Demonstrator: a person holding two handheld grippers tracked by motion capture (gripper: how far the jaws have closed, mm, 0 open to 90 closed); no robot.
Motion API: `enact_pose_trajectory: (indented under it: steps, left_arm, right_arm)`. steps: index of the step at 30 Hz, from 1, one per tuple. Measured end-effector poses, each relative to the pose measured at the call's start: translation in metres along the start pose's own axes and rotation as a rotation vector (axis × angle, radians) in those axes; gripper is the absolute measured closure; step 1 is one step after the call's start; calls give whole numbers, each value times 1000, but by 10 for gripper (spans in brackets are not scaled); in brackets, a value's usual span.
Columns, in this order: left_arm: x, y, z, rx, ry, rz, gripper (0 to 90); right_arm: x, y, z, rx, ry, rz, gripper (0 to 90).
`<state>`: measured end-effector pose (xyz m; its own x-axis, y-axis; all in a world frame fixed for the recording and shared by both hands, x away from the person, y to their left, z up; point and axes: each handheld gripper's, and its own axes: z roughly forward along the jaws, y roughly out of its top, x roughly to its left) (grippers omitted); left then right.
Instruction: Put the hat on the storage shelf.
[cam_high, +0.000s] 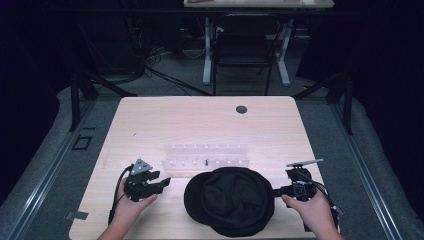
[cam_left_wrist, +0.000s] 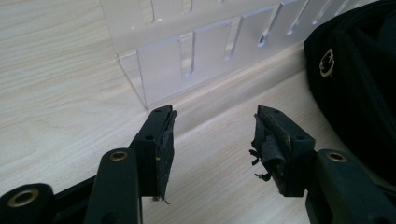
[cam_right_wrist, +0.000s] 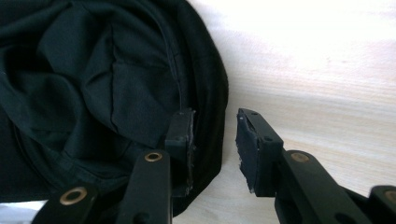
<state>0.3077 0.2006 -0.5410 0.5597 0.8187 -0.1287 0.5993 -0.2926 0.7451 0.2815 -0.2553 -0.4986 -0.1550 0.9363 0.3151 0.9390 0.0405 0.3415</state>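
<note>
Cap (cam_high: 229, 200) lies upside down at the near edge of the tabletop (cam_high: 150, 120), just in front of a clear acrylic rack (cam_high: 206, 156), lining up so I can reach its rim. My right hand-held gripper (cam_right_wrist: 214, 140) comes in level from the cap's right, jaws straddling the rim, one inside, one outside, not yet pinching. My left hand-held gripper (cam_left_wrist: 212, 135) hovers low beside the cap, jaws wide and empty.

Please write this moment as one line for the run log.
left gripper: open, nothing between fingers | right gripper: fingers astride black hat rim, not pressing | clear rack: behind hat
</note>
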Motion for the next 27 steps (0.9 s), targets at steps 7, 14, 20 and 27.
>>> enact_pose_trajectory:
  steps: [7,14,20,27]
  left_arm:
    - [0,0,0,5,0,2,477]
    - [0,-1,1,7,0,3,477]
    - [-1,-1,2,1,12,4,477]
    - [-1,-1,2,1,13,10,477]
  right_arm:
    - [1,2,12,28,5,19,709]
    - [-2,5,17,65,8,25,731]
    - [-4,6,20,85,15,44,737]
    - [-7,9,26,105,32,60,732]
